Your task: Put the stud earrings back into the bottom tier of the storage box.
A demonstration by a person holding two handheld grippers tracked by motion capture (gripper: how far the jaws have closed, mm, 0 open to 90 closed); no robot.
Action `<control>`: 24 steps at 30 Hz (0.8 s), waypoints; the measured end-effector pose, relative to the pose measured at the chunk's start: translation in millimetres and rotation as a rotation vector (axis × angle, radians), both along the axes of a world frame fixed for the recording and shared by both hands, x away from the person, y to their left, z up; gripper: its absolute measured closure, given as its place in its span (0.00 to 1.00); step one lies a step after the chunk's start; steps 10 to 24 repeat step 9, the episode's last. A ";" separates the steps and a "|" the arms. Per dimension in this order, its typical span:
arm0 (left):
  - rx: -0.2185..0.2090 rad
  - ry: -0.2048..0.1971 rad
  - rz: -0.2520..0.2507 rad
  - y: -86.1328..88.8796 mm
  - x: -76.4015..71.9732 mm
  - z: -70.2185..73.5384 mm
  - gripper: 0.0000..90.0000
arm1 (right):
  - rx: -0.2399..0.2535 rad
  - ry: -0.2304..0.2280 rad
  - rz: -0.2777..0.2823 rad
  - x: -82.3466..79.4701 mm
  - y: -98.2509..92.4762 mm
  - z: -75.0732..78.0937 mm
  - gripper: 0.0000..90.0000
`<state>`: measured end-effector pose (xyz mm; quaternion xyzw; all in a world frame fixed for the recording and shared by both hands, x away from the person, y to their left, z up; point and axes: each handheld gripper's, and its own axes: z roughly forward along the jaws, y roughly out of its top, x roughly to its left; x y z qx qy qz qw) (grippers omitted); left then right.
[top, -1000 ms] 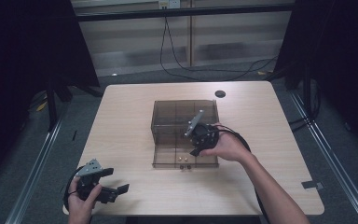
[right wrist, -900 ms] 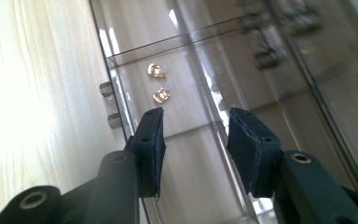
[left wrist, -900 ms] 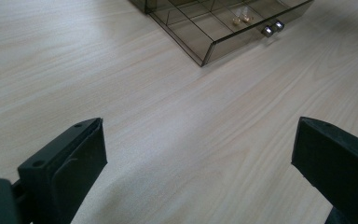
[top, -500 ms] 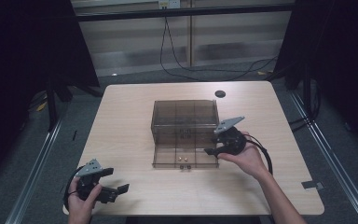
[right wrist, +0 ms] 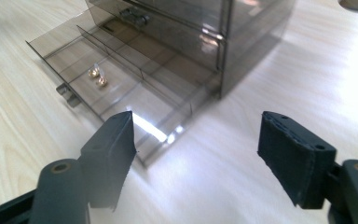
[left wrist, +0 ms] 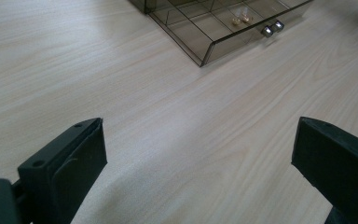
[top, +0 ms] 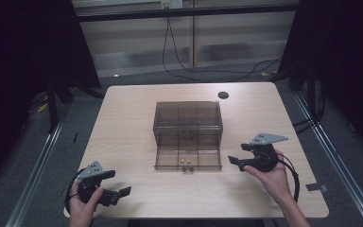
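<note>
A smoky see-through drawer box [top: 187, 116] stands mid-table. Its bottom drawer [top: 170, 158] is pulled out toward me, with two small gold pieces [top: 185, 161] inside. My right gripper [top: 237, 155] hovers just right of that drawer, pointing left. Its jaws have just been opening and nothing is between them. In the right gripper view, its jaws [right wrist: 196, 154] frame the drawer's corner [right wrist: 168, 135], and the gold pieces [right wrist: 97, 77] lie beyond. My left gripper [top: 119, 195] rests open near the front left corner. In the left gripper view, its jaws [left wrist: 198, 163] point toward the drawer [left wrist: 200, 37].
A small black disc [top: 223, 95] lies on the table [top: 123, 123] behind the box. Cables trail over the floor past the far edge. A dark tab [top: 313, 187] sits at the table's right edge. Metal rails run along both sides.
My right gripper has come away from the drawer box, moving right and toward the near edge, and its jaws have spread wider. The left gripper has stayed put.
</note>
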<state>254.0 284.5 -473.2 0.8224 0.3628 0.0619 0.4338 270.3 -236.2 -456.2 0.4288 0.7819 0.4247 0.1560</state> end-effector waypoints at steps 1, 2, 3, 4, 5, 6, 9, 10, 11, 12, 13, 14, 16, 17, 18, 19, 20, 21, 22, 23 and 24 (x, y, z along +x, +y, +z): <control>0.001 0.000 0.000 0.0 0.2 0.0 0.03 | -0.003 0.001 -0.020 -3.4 -4.1 -1.7 0.29; 0.000 0.001 -0.002 0.0 0.4 -0.1 0.03 | -0.010 -0.001 -0.037 -6.7 -8.1 -3.0 0.29; -0.001 0.002 0.002 -0.5 0.5 -0.4 0.03 | 0.000 -0.007 -0.052 -9.8 -12.8 -4.0 0.28; -0.001 0.002 0.002 -0.6 0.8 -0.6 0.03 | 0.022 -0.017 -0.068 -12.3 -17.8 -5.3 0.28; 0.001 0.002 0.001 -0.4 1.0 -0.6 0.03 | 0.043 -0.023 -0.086 -14.4 -22.1 -6.7 0.27; 0.000 0.002 0.001 -0.4 1.1 -0.6 0.03 | 0.055 -0.029 -0.105 -16.4 -26.0 -8.2 0.27; 0.001 -0.001 -0.002 0.1 0.8 -0.1 0.03 | 0.056 -0.030 -0.144 -19.1 -34.6 -12.6 0.25; 0.001 -0.001 -0.002 0.1 0.8 -0.1 0.03 | 0.056 -0.030 -0.144 -19.1 -34.6 -12.6 0.25; 0.001 -0.001 -0.002 0.1 0.8 -0.1 0.03 | 0.056 -0.030 -0.144 -19.1 -34.6 -12.6 0.25; 0.001 -0.001 -0.002 0.1 0.8 -0.1 0.03 | 0.056 -0.030 -0.144 -19.1 -34.6 -12.6 0.25; 0.001 -0.001 -0.002 0.1 0.8 -0.1 0.03 | 0.056 -0.030 -0.144 -19.1 -34.6 -12.6 0.25; 0.001 -0.001 -0.002 0.1 0.8 -0.1 0.03 | 0.056 -0.030 -0.144 -19.1 -34.6 -12.6 0.25; 0.001 -0.001 -0.002 0.1 0.8 -0.1 0.03 | 0.056 -0.030 -0.144 -19.1 -34.6 -12.6 0.25; 0.001 -0.001 -0.002 0.1 0.8 -0.1 0.03 | 0.056 -0.030 -0.144 -19.1 -34.6 -12.6 0.25; 0.001 -0.001 -0.002 0.1 0.8 -0.1 0.03 | 0.056 -0.030 -0.144 -19.1 -34.6 -12.6 0.25; 0.001 -0.001 -0.002 0.1 0.8 -0.1 0.03 | 0.056 -0.030 -0.144 -19.1 -34.6 -12.6 0.25; 0.001 -0.001 -0.002 0.1 0.8 -0.1 0.03 | 0.056 -0.030 -0.144 -19.1 -34.6 -12.6 0.25; 0.001 -0.001 -0.002 0.1 0.8 -0.1 0.03 | 0.056 -0.030 -0.144 -19.1 -34.6 -12.6 0.25; 0.001 -0.001 -0.002 0.1 0.8 -0.1 0.03 | 0.056 -0.030 -0.144 -19.1 -34.6 -12.6 0.25; 0.001 -0.001 -0.002 0.1 0.8 -0.1 0.03 | 0.056 -0.030 -0.144 -19.1 -34.6 -12.6 0.25; 0.001 -0.001 -0.002 0.1 0.8 -0.1 0.03 | 0.056 -0.030 -0.144 -19.1 -34.6 -12.6 0.25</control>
